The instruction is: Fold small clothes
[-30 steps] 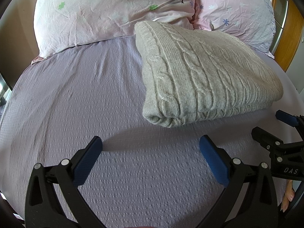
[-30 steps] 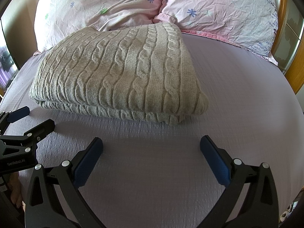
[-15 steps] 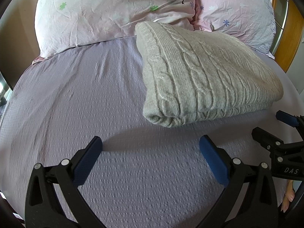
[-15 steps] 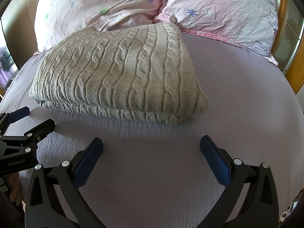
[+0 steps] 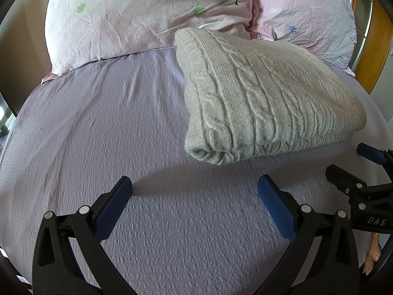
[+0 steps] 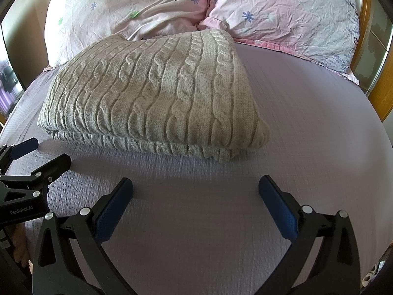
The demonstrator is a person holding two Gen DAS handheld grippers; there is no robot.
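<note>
A beige cable-knit sweater (image 5: 265, 93) lies folded in a neat rectangle on the lilac bedsheet (image 5: 103, 132), its far edge touching the pillows. It also shows in the right wrist view (image 6: 157, 95). My left gripper (image 5: 195, 194) is open and empty, hovering over bare sheet in front of the sweater's near left corner. My right gripper (image 6: 195, 194) is open and empty, in front of the sweater's near right edge. Each gripper shows in the other's view, the right one (image 5: 348, 164) and the left one (image 6: 41, 154), both beside the sweater and apart from it.
Two pink flowered pillows (image 6: 137, 7) (image 6: 289, 12) lean at the head of the bed. A wooden headboard or frame (image 5: 375, 39) stands at the right. The bed's left edge falls off towards a dark wall (image 5: 14, 49).
Almost nothing has changed. Both grippers stay open and nearly still; the left view has shifted very slightly.
</note>
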